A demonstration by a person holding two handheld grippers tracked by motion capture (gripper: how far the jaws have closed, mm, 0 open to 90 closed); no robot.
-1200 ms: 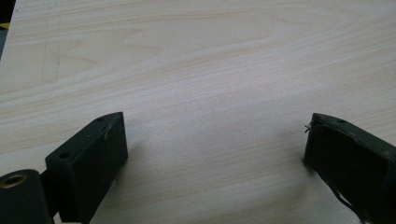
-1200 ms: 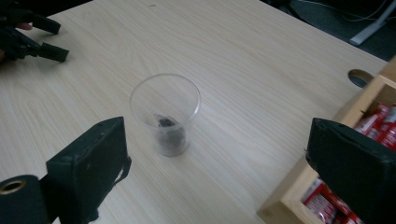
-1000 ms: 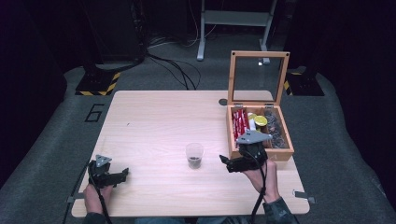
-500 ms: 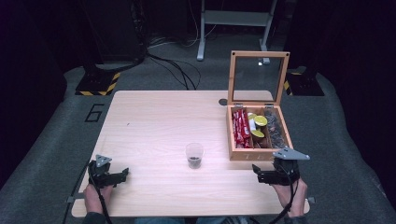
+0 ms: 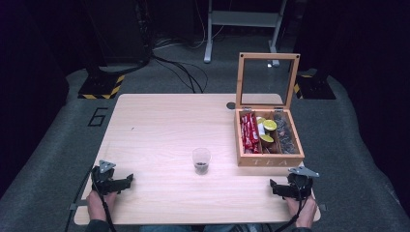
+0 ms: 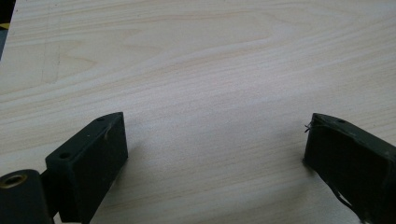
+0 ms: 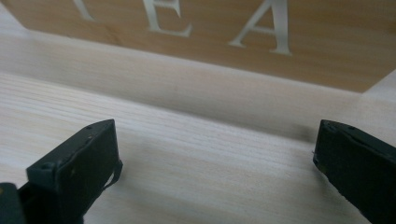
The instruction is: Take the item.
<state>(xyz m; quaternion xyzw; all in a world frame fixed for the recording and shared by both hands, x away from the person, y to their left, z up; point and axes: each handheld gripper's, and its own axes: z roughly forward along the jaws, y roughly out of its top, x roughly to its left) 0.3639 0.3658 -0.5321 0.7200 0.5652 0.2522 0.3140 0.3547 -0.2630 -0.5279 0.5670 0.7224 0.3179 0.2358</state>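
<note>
A wooden tea box (image 5: 269, 159) with its glass lid up stands at the table's right side. It holds red packets (image 5: 248, 131), yellow-green packets (image 5: 267, 130) and dark packets (image 5: 285, 135). Its front, lettered TEA (image 7: 243, 28), faces my right gripper (image 7: 215, 163), which lies open and empty on the table just before it. A small clear cup (image 5: 201, 160) with something dark at its bottom stands mid-table. My left gripper (image 5: 126, 181) rests at the near left corner, open, with bare wood between its fingers (image 6: 93, 158). In the high view my right gripper (image 5: 274, 187) lies near the front right edge.
The light wooden table (image 5: 164, 125) is bare between the cup and both grippers. Dark floor with cables (image 5: 179, 67), a metal stand (image 5: 241, 24) and yellow-black striped bases (image 5: 99, 89) lie beyond the far edge. A hand (image 5: 99, 203) holds each gripper at the near edge.
My right gripper has drawn back from over the tea box to the table's near right edge and now rests there. The left gripper has stayed still.
</note>
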